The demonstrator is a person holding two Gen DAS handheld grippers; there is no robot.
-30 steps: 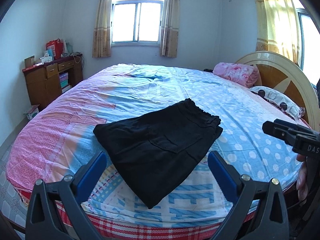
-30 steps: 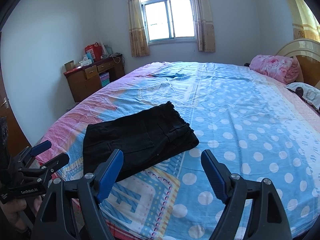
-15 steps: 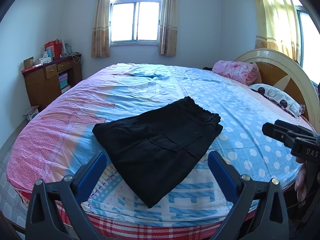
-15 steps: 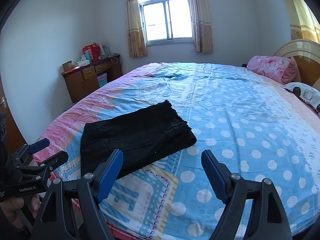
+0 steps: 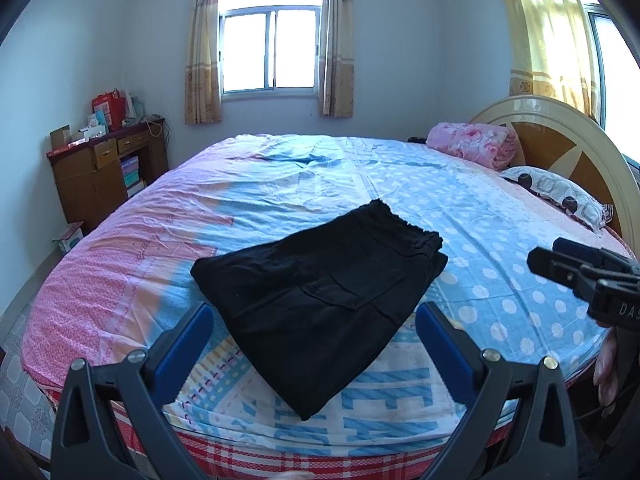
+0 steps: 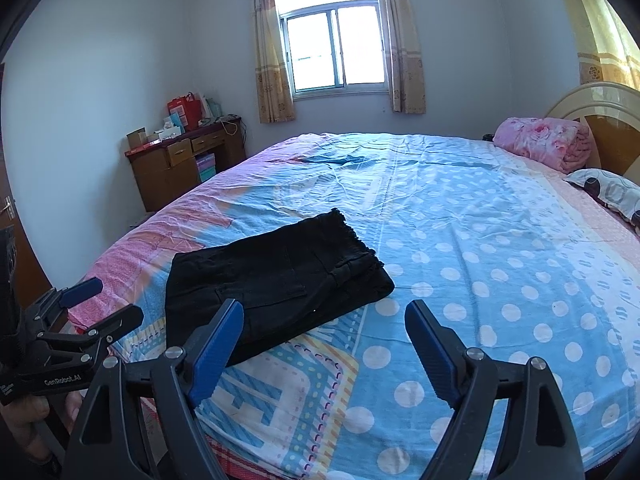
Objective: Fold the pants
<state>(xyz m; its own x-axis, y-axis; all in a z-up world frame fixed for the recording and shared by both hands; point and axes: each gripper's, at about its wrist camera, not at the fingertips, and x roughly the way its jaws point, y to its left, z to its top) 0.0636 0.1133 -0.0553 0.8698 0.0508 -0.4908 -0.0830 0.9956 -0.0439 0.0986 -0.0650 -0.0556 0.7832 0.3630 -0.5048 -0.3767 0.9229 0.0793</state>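
Pants [image 5: 320,304] lie folded into one compact black bundle near the front edge of the bed [image 5: 400,200], unmoved over the last second, so the folding looks finished. Left gripper [image 5: 314,336] and right gripper [image 6: 324,334] both hover short of it, jaws apart, holding nothing. Two pillows [image 5: 472,144] sit by the headboard.

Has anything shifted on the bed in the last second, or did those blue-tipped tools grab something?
Nothing visibly changed. The folded black pants lie in the same spot on the bedspread, and neither the left gripper nor the right gripper took hold of anything; both hover open, short of the cloth, as before.
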